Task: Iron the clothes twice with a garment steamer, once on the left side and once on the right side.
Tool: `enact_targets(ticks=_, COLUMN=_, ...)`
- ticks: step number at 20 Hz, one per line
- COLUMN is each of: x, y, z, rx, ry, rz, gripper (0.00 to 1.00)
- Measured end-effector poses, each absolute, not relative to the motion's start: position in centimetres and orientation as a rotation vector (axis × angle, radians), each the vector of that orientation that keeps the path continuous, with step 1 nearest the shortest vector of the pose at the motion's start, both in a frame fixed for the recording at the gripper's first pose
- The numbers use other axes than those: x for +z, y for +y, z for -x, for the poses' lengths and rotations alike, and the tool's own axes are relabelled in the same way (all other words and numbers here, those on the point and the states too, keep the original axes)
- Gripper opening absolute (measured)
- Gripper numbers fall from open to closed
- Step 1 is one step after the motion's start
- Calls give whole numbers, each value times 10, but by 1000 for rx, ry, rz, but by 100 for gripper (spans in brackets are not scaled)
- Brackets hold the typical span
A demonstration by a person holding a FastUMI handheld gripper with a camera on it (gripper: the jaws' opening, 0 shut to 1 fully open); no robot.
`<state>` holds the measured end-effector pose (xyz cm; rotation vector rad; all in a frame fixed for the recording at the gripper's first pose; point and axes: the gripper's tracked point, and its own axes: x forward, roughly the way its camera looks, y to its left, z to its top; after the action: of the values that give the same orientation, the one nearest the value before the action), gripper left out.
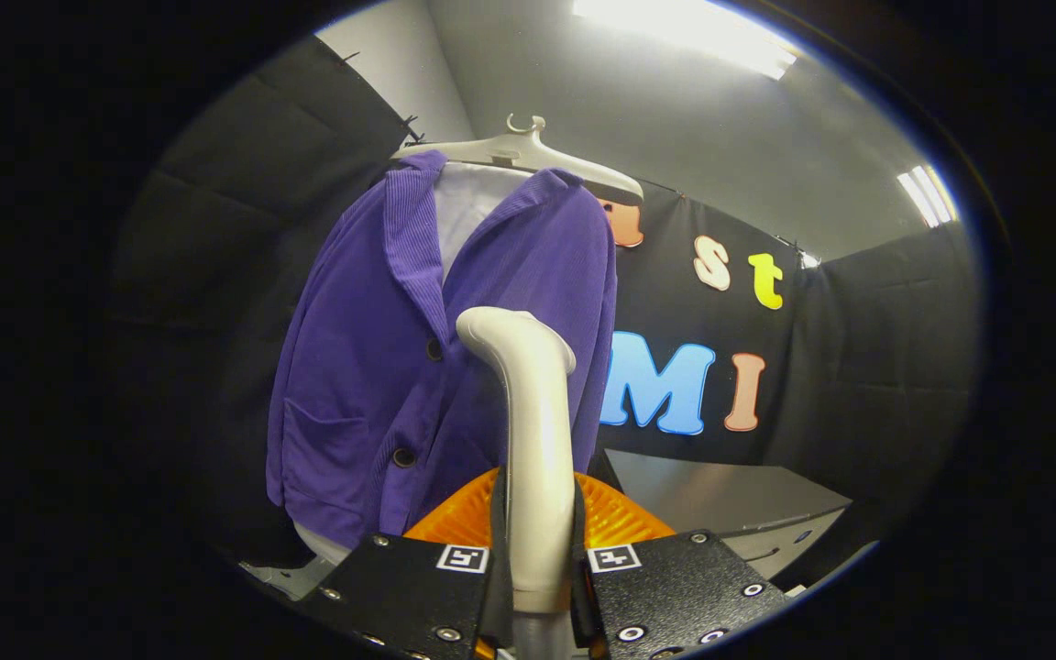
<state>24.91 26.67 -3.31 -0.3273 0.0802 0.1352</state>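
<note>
Both tool (537, 573) fingers clamp steamer (533, 440) before purple jacket (400, 367).

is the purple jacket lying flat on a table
No, the purple jacket hangs on a hanger, beyond the steamer that the tongs are shut on.

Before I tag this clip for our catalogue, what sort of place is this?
Likely a staged recording booth, not a home: black cloth walls, a purple jacket on a hanger, and the claw shut on a garment steamer.
</note>
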Motion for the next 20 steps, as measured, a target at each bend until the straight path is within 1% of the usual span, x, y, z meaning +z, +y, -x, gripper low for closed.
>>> enact_targets(ticks=8, x=-122, y=248, z=-216, rx=143, ry=245, rz=318, gripper=25)
enact_targets(ticks=13, x=-150, y=242, z=-208, rx=161, ry=285, rz=308, gripper=25)
enact_targets(ticks=20, x=-188, y=229, z=-175, rx=188, ry=433, rz=257, gripper=25)
